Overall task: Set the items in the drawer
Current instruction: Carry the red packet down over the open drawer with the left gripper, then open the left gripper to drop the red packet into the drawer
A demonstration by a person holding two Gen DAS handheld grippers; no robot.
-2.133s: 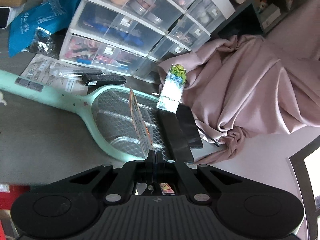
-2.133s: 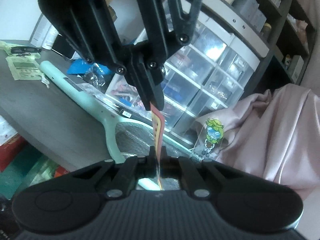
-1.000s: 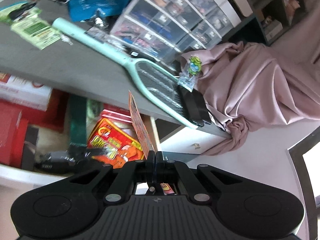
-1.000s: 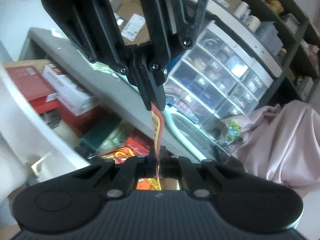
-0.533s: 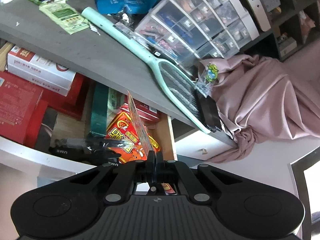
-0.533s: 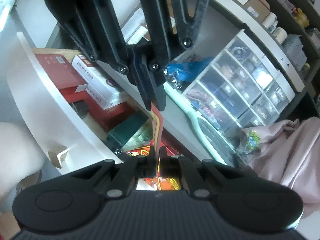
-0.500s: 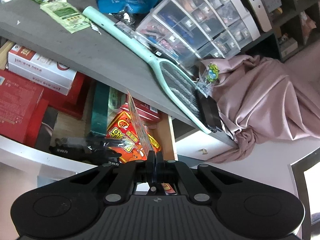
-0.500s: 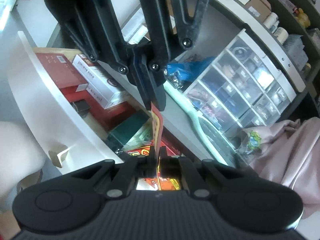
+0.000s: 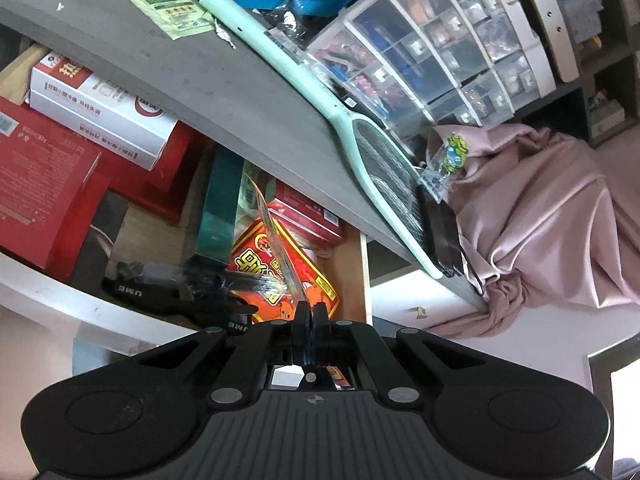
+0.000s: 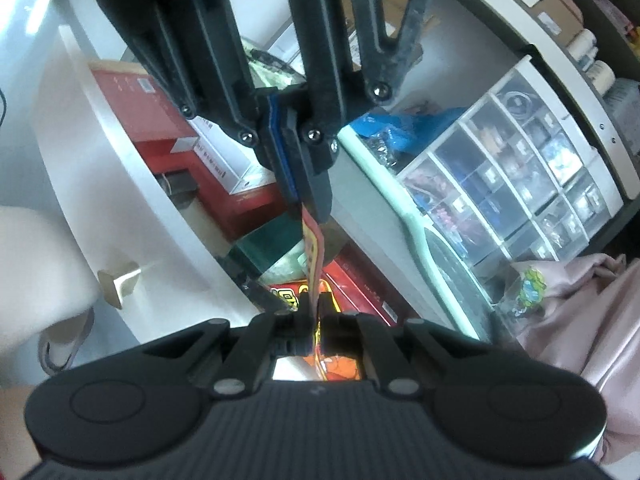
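1. Pinching a flat orange packet (image 9: 280, 248) edge-on between the closed fingers of the left gripper (image 9: 308, 314), over the right end of the open drawer (image 9: 366, 272).
2. Clamping the same packet (image 10: 314, 256) in the right gripper (image 10: 314, 306) too, jaws pressed together on its lower edge; gripping its upper edge with the other tool (image 10: 306, 196), coming down from above in the right wrist view.
3. Hanging the packet above a matching orange pack (image 9: 256, 260) lying flat near the drawer's right wall.
4. Sharing the drawer with a green box (image 9: 220, 204) just left of the orange pack, black items in clear wrap (image 9: 168, 284) along the front edge, and red boxes (image 9: 36, 176) and a white box (image 9: 100, 104) toward the left end.
5. Lying on the grey table (image 9: 192, 76) above the drawer: a mint-green bug swatter (image 9: 360, 140) running toward the right edge, with clear organizer drawers (image 9: 440, 56) at the back and pink cloth (image 9: 540, 216) draped off the right side.
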